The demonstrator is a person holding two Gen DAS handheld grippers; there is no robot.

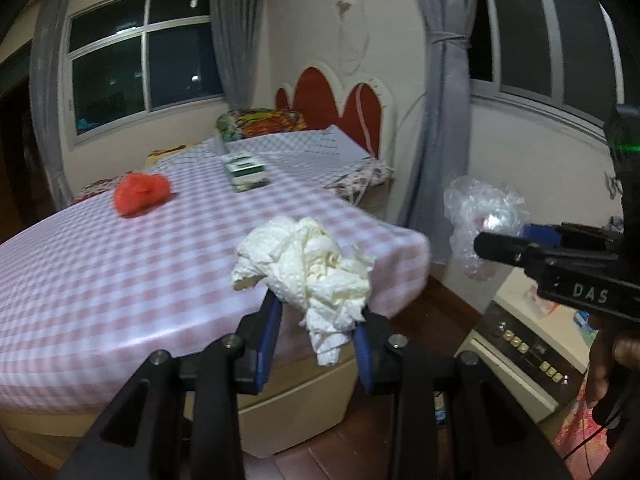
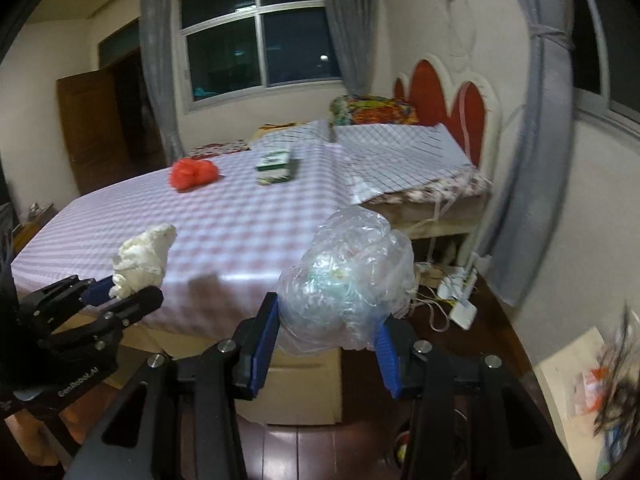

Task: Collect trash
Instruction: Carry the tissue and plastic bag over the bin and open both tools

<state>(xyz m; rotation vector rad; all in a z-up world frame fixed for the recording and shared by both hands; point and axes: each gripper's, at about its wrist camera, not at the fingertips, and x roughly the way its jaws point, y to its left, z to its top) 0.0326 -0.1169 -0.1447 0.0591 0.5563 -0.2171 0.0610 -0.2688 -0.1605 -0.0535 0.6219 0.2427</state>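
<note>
Two grippers, each loaded, both held off the near edge of the bed [image 1: 100, 280]. Far left on the pink-checked cover: red wad [image 1: 141, 193], lying alone, well apart from everything else. Right of it, further back: green-and-white carton [image 1: 245, 172], flat on the cover, near a folded striped sheet [image 1: 320, 144] at the headboard end. Left gripper [image 1: 320, 320]: blue pads [image 1: 267, 336] clamped narrow on a crumpled white tissue [image 1: 308, 268]; the bulk of the tissue stands above the pads, one tail hangs below between them. Tissue is lifted clear, seen against the bed corner. Right gripper [image 2: 326, 332]: pads pressed on either side of a clear plastic bag [image 2: 352, 280], crumpled, with pale scraps inside; the bag bulges above and past the right pad. In the left wrist view the bag shows at far right, at the tip of the right gripper, over a beige appliance [image 1: 528, 344] with a button row. Floor below is dark red wood. Right of the bed: white power strip [image 2: 460, 292] with cables on the floor. Frames blurred; finer detail of the bag contents not readable.
</note>
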